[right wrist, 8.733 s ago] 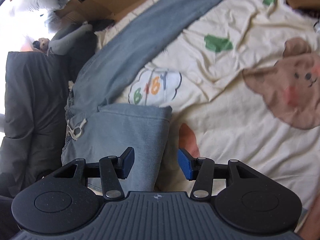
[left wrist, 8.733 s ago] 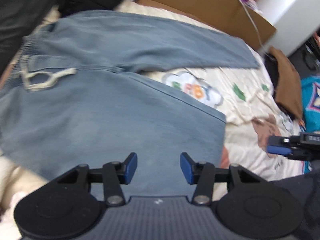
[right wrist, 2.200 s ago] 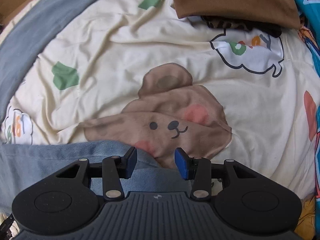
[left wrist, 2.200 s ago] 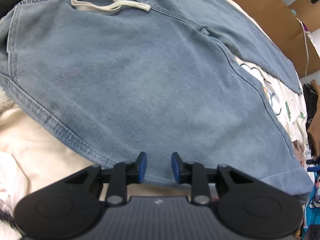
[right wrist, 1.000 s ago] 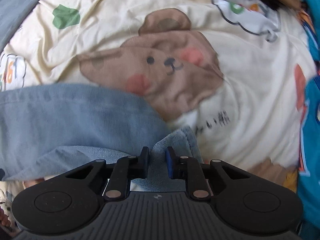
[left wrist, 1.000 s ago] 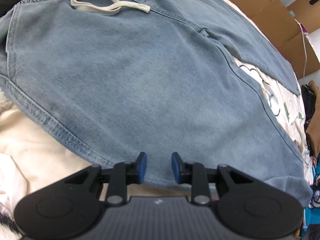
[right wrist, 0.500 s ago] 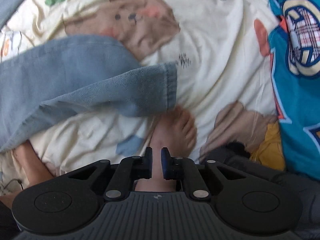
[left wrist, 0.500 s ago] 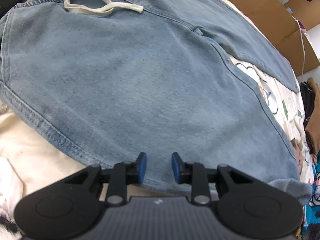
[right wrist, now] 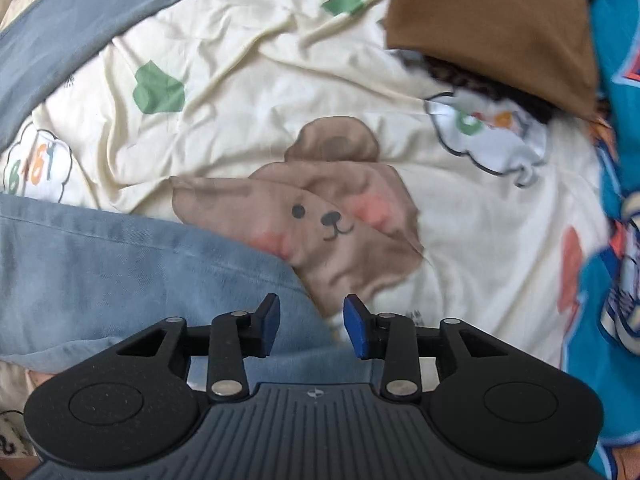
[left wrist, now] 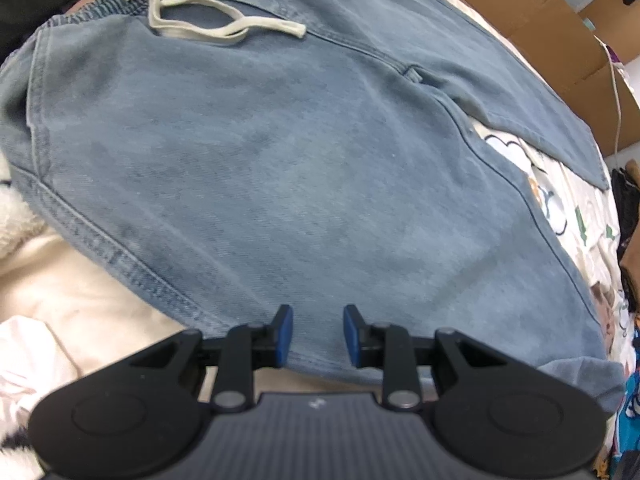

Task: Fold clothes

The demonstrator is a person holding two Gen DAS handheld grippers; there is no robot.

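Left wrist view: my left tool (left wrist: pixel 316 334) hangs over the near side edge of the blue denim trousers (left wrist: pixel 304 168), which lie spread flat on the bed. Its blue pads (left wrist: pixel 283 332) stand a narrow gap apart above the cloth; whether they pinch any of it I cannot tell, since the fabric beneath them lies smooth and flat. The elastic waistband with its pale drawstring (left wrist: pixel 216 26) lies at the far left. One leg runs away toward the upper right, the other toward the right edge. The cream cartoon-print bedsheet (left wrist: pixel 576 216) shows between the two legs. Brown cardboard boxes (left wrist: pixel 532 12) stand beyond the bed.

Right wrist view: my right tool (right wrist: pixel 312 326) is released. Its jaws have just been opening and nothing is gripped between them. The pads sit over the end of the nearer trouser leg (right wrist: pixel 120 272), which lies on the bedsheet with its edge overlapping the printed bear face (right wrist: pixel 320 220). The other leg (right wrist: pixel 80 20) crosses the upper left corner. A folded brown garment (right wrist: pixel 492 20) rests at the upper right, over something dark I cannot identify. Teal printed cloth (right wrist: pixel 608 280) runs down the right side.
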